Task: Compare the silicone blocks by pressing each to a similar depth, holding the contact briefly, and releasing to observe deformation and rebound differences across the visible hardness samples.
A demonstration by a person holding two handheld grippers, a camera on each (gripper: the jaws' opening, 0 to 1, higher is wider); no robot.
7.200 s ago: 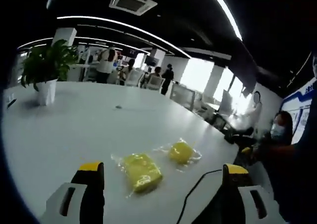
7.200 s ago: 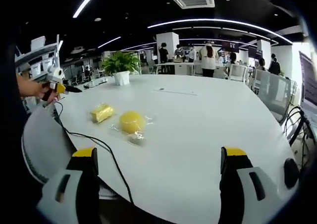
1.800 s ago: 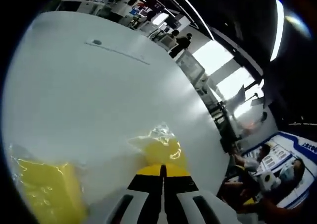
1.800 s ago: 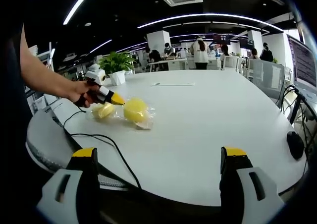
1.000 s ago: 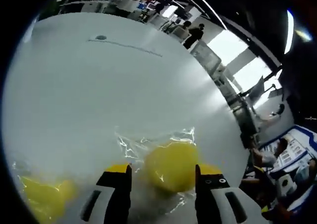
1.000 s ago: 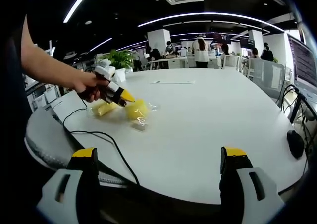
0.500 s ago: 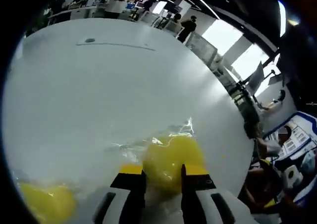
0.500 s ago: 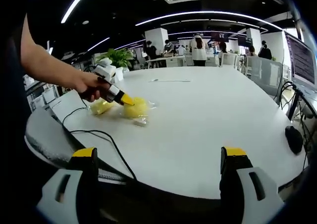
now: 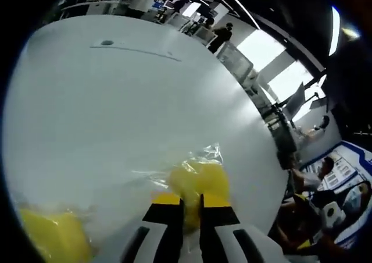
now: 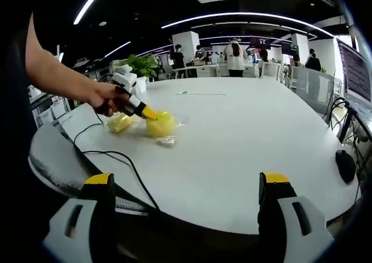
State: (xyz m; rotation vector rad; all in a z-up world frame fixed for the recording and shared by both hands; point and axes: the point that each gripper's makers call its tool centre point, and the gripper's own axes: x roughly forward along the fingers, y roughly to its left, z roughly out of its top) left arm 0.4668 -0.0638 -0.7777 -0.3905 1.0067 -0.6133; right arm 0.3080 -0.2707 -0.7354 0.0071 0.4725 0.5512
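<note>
A round yellow silicone block (image 9: 197, 178) in a clear bag lies on the white table (image 9: 116, 100). My left gripper (image 9: 190, 202) is shut on it, the yellow-tipped jaws squeezing its near side down to a narrow gap. A second yellow block (image 9: 55, 237), also bagged, lies to the lower left. In the right gripper view a hand holds the left gripper (image 10: 142, 112) down on the round block (image 10: 164, 124), with the other block (image 10: 120, 122) beside it. My right gripper (image 10: 186, 184) hangs wide open over the table's near edge, nothing between its jaws.
A black cable (image 10: 119, 158) runs across the near left of the table. A potted plant (image 10: 139, 68) stands at the far left, and a dark mouse (image 10: 344, 165) lies at the right edge. People stand and sit in the background.
The left jaws have closed further on the round block, squeezing it narrower than half a second ago. The right gripper has stayed open and still.
</note>
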